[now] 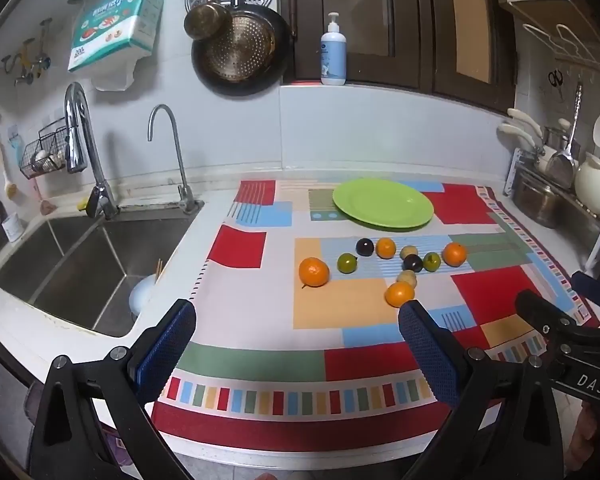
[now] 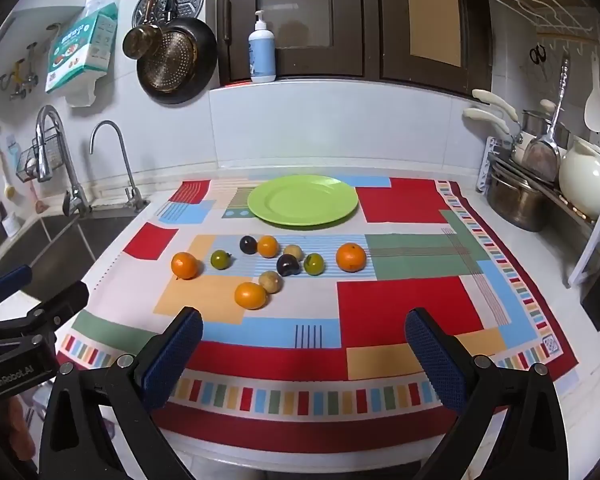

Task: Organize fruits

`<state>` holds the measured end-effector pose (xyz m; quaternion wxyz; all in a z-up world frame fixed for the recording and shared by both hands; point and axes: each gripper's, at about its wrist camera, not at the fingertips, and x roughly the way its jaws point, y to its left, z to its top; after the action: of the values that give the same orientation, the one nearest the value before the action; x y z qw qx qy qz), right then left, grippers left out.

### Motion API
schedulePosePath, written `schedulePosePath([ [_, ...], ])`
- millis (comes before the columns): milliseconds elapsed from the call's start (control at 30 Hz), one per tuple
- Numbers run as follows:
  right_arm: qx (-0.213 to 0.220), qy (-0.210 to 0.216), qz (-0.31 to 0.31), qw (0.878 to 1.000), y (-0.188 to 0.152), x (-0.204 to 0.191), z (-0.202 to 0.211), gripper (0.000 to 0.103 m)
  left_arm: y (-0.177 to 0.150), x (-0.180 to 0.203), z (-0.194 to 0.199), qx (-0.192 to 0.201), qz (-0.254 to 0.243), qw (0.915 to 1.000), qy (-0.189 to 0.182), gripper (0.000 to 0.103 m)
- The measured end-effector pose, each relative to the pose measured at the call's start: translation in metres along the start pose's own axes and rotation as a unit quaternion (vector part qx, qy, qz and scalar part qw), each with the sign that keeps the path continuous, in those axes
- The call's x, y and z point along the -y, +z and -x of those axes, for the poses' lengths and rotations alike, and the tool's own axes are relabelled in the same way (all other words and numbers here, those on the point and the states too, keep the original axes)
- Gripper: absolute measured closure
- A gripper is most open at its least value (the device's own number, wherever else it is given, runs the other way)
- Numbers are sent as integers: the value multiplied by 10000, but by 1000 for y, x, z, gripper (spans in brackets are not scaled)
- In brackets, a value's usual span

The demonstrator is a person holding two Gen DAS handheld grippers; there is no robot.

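Observation:
Several small fruits lie on a patterned cloth (image 2: pixel 400 304): oranges (image 2: pixel 184 265) (image 2: pixel 351 257) (image 2: pixel 251 295), green ones (image 2: pixel 220 259) (image 2: pixel 313 264), dark plums (image 2: pixel 288 265) (image 2: pixel 248 244) and tan ones (image 2: pixel 270 281). An empty green plate (image 2: pixel 303 199) sits behind them; it also shows in the left wrist view (image 1: pixel 383 203). My left gripper (image 1: pixel 298 324) is open and empty near the cloth's front edge, with an orange (image 1: pixel 399 294) just beyond its right finger. My right gripper (image 2: pixel 304 332) is open and empty, short of the fruits.
A steel sink (image 1: pixel 72 264) with two taps lies left of the cloth. A dish rack with pots and a white jug (image 2: pixel 588 188) stands at the right. A soap bottle (image 2: pixel 262 54) stands on the back ledge; pans hang on the wall.

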<state>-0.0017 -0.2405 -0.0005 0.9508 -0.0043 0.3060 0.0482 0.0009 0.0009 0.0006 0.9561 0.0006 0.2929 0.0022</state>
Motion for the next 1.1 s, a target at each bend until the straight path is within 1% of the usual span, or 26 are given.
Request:
schedulePosePath([
  [67, -11, 1, -13, 10000, -1, -1, -1, 1, -2, -2, 3, 134, 11, 9999, -40, 0],
  [133, -12, 44, -13, 10000, -2, -4, -1, 1, -2, -3, 3, 136, -35, 9999, -38, 0],
  [167, 47, 27, -44, 10000, -3, -1, 5, 1, -1, 4, 11, 180, -152, 9997, 44, 0],
  [300, 67, 51, -132, 9999, -3, 0, 9, 1, -3, 3, 12, 123, -112, 9999, 2, 0],
  [500, 134, 94, -77, 9998, -1, 2, 14, 1, 0, 6, 19, 190, -113, 9997, 56, 0],
  [833, 183, 146, -53, 9997, 1, 0, 17, 1, 3, 4, 20, 243, -107, 9996, 59, 0],
  [1100, 220, 149, -63, 9996, 2, 2, 19, 1, 2, 3, 21, 269, -109, 9996, -13, 0],
])
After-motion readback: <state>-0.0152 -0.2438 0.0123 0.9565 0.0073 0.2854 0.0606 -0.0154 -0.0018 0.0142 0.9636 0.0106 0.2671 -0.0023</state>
